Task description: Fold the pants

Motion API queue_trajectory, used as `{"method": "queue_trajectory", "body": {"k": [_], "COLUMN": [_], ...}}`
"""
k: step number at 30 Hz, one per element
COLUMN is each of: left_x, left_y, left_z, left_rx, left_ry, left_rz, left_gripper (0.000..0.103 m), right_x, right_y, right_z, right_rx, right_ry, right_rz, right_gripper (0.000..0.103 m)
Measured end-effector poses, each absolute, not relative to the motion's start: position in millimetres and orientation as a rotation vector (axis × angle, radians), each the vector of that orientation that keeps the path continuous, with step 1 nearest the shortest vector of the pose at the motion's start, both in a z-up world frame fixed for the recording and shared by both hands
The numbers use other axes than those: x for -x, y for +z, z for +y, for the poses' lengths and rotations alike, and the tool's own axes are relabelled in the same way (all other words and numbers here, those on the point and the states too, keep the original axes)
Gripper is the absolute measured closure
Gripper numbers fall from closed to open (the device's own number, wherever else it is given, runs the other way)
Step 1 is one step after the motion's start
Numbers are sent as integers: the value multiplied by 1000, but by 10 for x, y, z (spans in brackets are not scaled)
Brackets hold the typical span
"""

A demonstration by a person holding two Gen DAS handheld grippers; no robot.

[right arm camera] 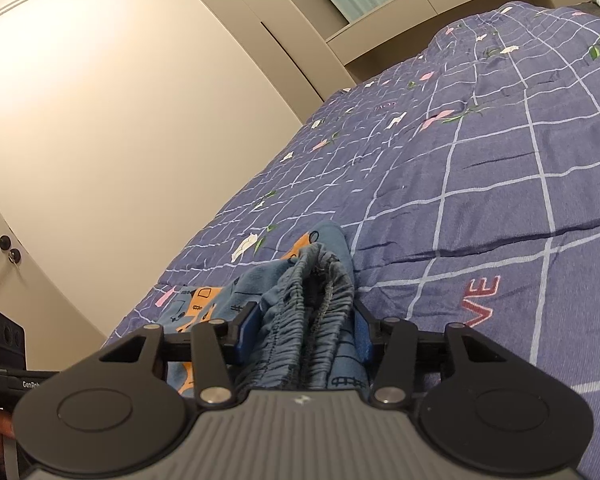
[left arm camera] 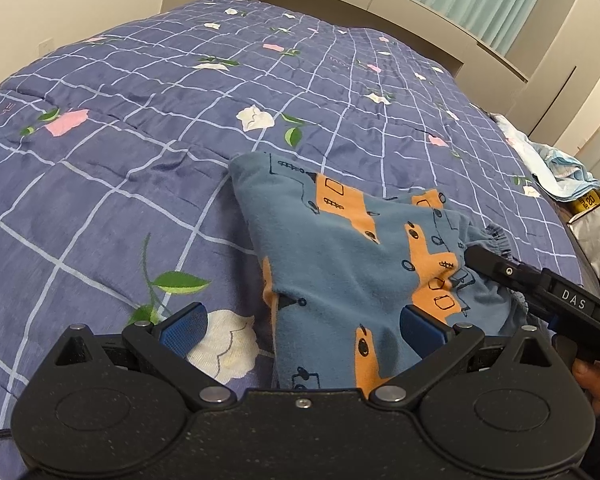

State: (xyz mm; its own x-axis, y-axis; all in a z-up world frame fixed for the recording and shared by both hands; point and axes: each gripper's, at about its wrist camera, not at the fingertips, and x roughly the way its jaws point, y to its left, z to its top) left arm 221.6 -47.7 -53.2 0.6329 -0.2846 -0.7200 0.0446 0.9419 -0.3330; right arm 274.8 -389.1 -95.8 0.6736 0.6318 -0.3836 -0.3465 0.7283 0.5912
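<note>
Pants (left arm camera: 340,248): small blue knit pair with orange vehicle prints, lying in a loose heap on the near part of the bed (left arm camera: 140,168), toward its right edge.
Waistband (right arm camera: 312,312): gathered elastic, ruffled and thick, bunched in several layers.
Right gripper (right arm camera: 304,336): jaws clamped on the waistband, the fabric squeezed between the blue pads.
Left gripper (left arm camera: 300,324): jaws wide apart, low over the near edge of the pants, holding nothing; one pad sits over the cloth, the other over the quilt.
Handling: light, soft and limp; likely to sag and crease, unlikely to slip from the ribbed pads.
Where to hold: probably the waistband or a hem, where the doubled cloth gives the firmest bite.
Quilt: thin padded cotton, purple-blue with a pale grid and flowers, slightly rumpled.
</note>
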Motion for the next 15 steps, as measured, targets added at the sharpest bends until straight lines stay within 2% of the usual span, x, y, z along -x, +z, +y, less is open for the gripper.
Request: {"method": "queue_trajectory", "body": {"k": [2, 8, 10, 15], "left_x": [-2206, -2148, -2140, -2137], "left_y": [-527, -506, -507, -510], "left_z": [-461, -436, -441, -457], "left_rx": [307, 341, 351, 349], "left_ry": [-195, -207, -216, -213], "left_rz": [864, 826, 818, 810], "left_gripper": [3, 31, 51, 64], "right_x": [-2747, -2749, -2747, -2713], "right_y": [-956, -950, -945, -918], "right_z": [-3889, -3868, -3858, -3820], "right_rx": [-503, -493, -489, -463], "right_ry": [576, 572, 569, 557], "right_rz": [612, 613, 612, 603], "right_gripper": [51, 51, 51, 54]}}
